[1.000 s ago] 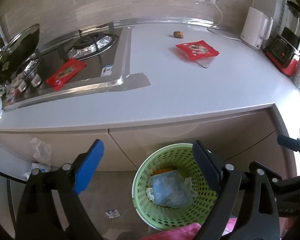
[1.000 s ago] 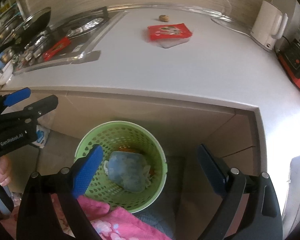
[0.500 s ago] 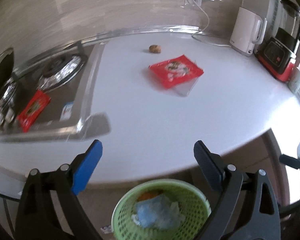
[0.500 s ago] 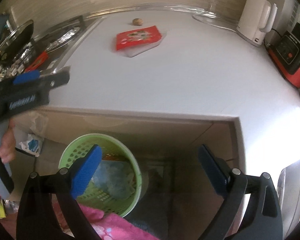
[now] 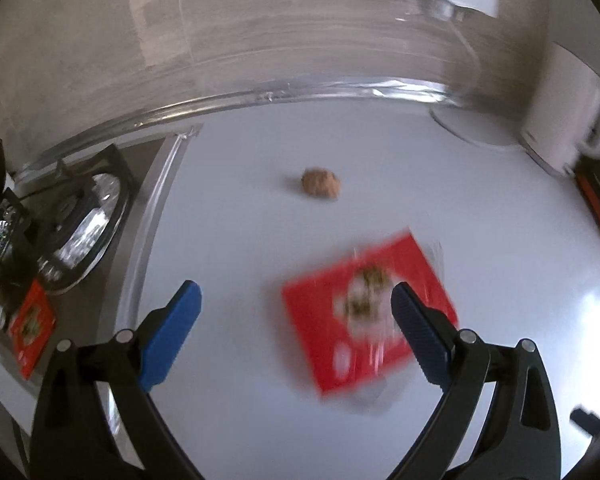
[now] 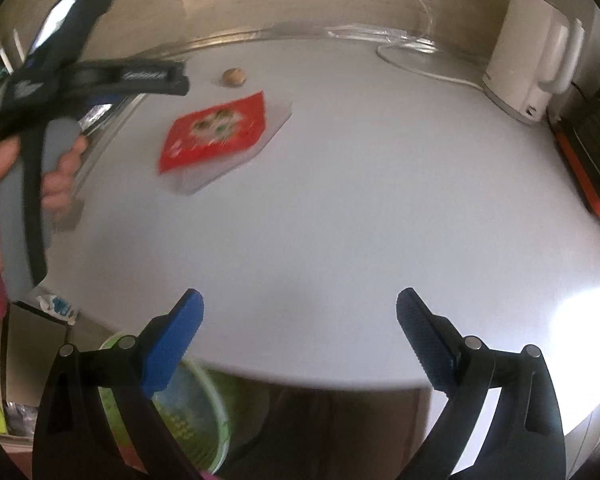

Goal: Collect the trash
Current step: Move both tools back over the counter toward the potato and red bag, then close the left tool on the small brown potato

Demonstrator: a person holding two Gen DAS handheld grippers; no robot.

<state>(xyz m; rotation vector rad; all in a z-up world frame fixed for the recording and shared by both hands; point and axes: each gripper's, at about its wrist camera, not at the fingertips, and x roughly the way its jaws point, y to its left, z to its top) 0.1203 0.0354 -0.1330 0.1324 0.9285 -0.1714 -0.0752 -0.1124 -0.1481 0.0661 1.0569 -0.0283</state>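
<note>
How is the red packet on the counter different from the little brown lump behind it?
The red packet is flat and rectangular; the brown lump is small and rounded. The packet is bright red with a printed picture; the lump is plain brown. The packet lies nearer the left gripper, whose fingers are opening with nothing between them; the lump sits nearer the wall. Both rest on the white counter.

The left hand-held gripper [image 5: 296,300] is opening its jaws over the white surface [image 5: 240,220], nothing between them; a flat red snack packet [image 5: 364,316] lies beneath, blurred
</note>
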